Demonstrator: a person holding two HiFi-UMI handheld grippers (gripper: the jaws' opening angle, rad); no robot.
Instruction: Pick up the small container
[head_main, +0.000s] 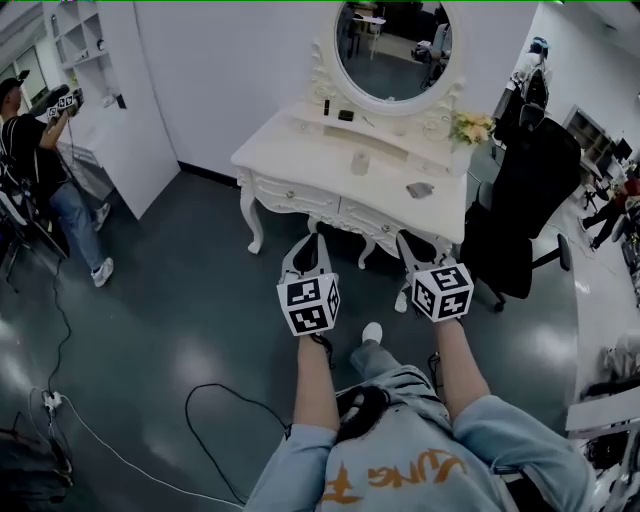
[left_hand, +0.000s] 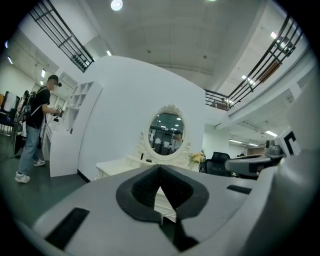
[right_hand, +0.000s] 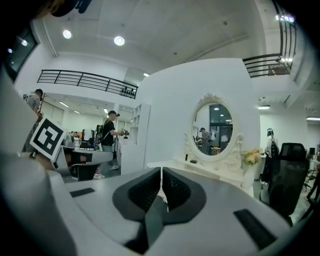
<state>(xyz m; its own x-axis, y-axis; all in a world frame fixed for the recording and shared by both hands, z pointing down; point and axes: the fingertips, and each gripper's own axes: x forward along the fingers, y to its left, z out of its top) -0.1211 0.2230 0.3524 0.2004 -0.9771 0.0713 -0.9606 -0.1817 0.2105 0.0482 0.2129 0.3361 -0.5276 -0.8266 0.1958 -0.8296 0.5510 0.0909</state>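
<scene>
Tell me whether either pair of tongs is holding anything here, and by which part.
Nothing is held: the left tongs and the right tongs are both shut and empty, away from the dressing table.

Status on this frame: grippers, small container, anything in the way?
Left gripper and right gripper both shut, empty, held short of the dressing table. Small container untouched on the tabletop. Nothing in the way.
</scene>
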